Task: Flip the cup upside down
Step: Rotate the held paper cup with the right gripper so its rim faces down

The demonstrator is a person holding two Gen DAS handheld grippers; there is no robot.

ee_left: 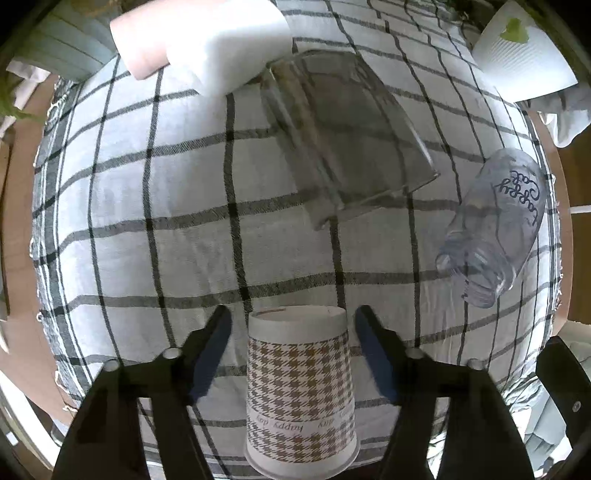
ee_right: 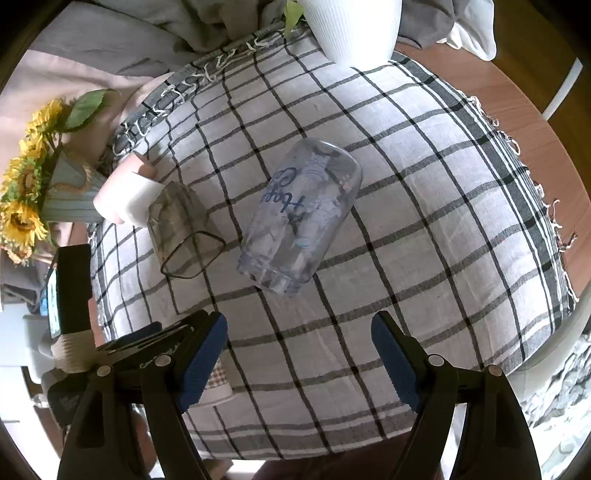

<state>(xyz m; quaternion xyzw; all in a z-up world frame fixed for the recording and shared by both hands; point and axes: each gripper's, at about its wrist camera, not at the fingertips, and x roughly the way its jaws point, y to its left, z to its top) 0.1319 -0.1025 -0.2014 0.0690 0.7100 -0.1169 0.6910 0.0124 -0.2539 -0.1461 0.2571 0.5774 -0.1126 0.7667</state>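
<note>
A: From the left wrist, what sits closest to the lens?

B: The left hand-held gripper (ee_left: 293, 325), its jaws spread wide, with the houndstooth paper cup (ee_left: 300, 391) standing between the blue pads (ee_left: 208, 362). There is a clear gap on each side, so nothing is gripped. The cup's narrow closed end faces up, its wide rim is down on the checked cloth (ee_left: 155, 221), and the printed lettering reads inverted.

A: So that cup looks finished?

B: I judge it so: it already stands mouth-down, and the open fingers suggest a release. Farther off, a smoky clear tumbler (ee_left: 343, 136) lies tipped near a white and pink block (ee_left: 207, 40), and a clear cup with blue script (ee_left: 495, 229) lies on its side well to the right.

A: And the right wrist view?

B: Nearest are the right hand-held gripper (ee_right: 299, 332) fingers, also wide apart and holding nothing. Ahead of them, well apart but roughly centred, the clear cup with blue script (ee_right: 299, 218) lies on its side on the tabletop's cloth, mouth towards the camera. The tumbler (ee_right: 181, 229) lies to its left, sunflowers (ee_right: 26, 184) beyond the edge, a white ribbed pot (ee_right: 354, 26) at the far side.

A: The next move?

B: Probably reaching forward, closing across the scripted cup's body, then rotating the wrist so its mouth ends downward. The smooth, rounded wall may roll or slip, so a centred grip matters.
</note>
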